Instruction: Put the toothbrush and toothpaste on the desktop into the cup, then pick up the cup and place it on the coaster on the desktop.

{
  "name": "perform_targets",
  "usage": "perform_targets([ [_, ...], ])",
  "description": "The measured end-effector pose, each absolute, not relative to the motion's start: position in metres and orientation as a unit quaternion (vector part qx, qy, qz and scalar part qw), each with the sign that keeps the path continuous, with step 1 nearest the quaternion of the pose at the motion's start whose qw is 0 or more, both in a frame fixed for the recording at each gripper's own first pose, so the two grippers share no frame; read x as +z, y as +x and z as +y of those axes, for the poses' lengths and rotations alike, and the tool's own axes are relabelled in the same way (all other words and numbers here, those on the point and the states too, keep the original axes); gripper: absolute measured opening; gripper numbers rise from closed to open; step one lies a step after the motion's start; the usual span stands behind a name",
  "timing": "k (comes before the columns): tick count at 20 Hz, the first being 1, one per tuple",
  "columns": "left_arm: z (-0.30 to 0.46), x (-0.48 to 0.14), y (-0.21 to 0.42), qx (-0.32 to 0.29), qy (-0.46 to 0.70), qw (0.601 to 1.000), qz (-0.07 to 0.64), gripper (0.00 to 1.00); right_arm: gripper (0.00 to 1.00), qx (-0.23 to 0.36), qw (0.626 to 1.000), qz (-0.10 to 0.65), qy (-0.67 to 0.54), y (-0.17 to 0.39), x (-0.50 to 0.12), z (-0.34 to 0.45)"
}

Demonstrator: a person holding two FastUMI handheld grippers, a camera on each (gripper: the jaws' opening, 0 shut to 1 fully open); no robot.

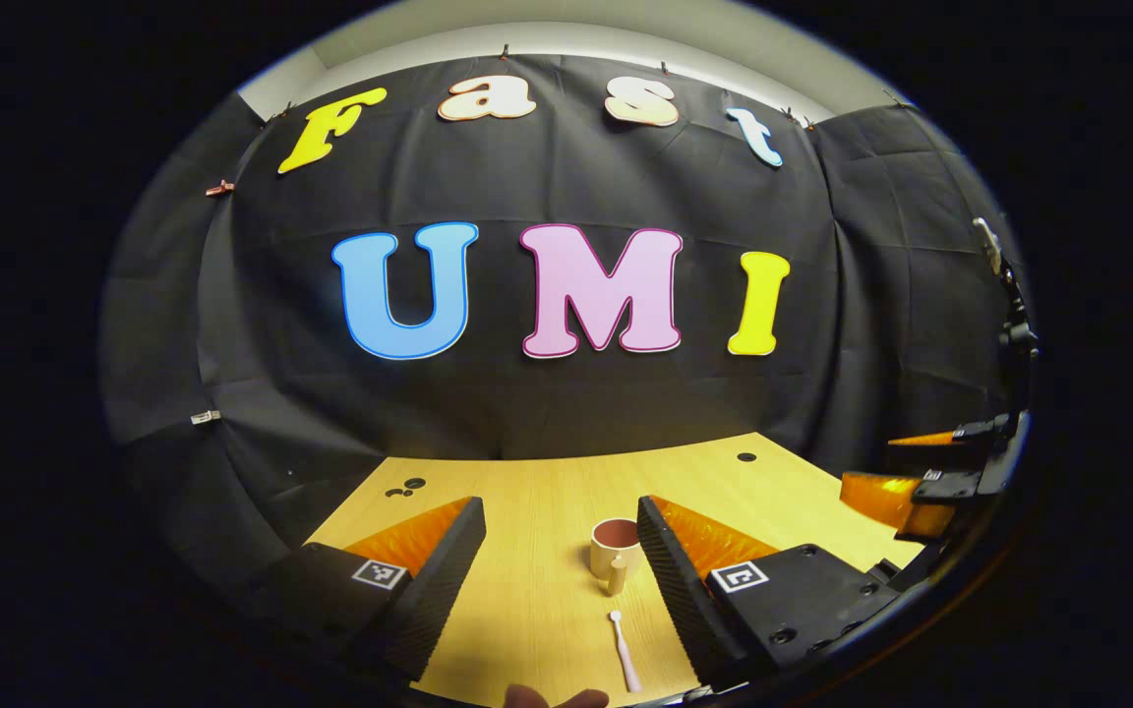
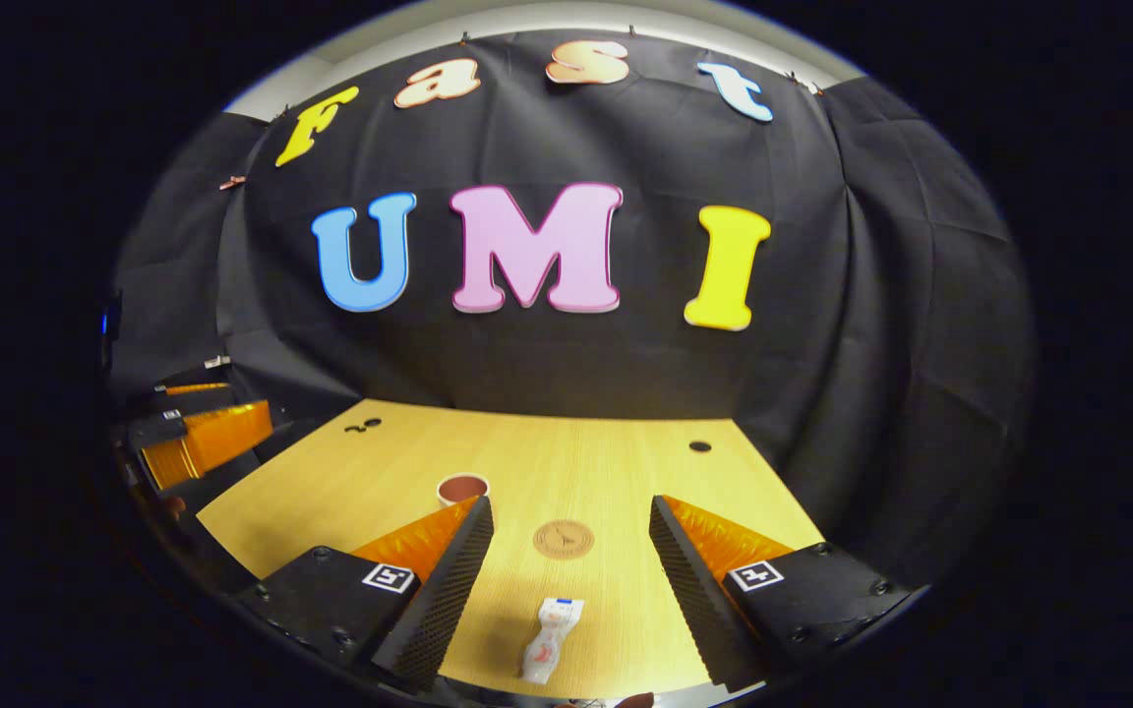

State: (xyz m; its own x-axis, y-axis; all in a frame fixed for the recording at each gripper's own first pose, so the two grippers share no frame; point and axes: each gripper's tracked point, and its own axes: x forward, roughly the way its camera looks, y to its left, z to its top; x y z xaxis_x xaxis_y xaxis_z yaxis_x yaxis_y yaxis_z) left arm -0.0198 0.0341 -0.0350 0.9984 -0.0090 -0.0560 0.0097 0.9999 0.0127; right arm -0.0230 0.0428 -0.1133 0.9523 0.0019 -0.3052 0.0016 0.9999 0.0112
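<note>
Desktop (image 2: pixel 616 462) — one cup (image 1: pixel 614 549), seemingly empty

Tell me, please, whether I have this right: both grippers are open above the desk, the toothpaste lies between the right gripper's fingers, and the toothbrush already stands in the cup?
Not quite. The toothbrush is not in the cup: the left gripper view shows it lying flat on the desk, nearer the camera than the cup. The rest holds: the toothpaste lies between the open right gripper's fingers, and the left gripper is open too.
</note>
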Motion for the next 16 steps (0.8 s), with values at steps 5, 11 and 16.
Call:
perform_targets([
  [5,0.053,-0.047,-0.027,-0.003,0.002,0.999,0.038,0.96,0.98,-0.011,0.968,0.25,0.007,-0.03,-0.187,0.052],
  [11,0.068,-0.055,-0.031,-0.003,0.0,0.999,0.043,0.96,0.99,-0.013,0.93,0.367,-0.006,-0.038,-0.277,0.06],
  [16,0.083,-0.062,-0.03,0.007,-0.004,0.999,0.048,0.96,0.99,-0.026,0.901,0.432,-0.026,-0.034,-0.326,0.057],
])
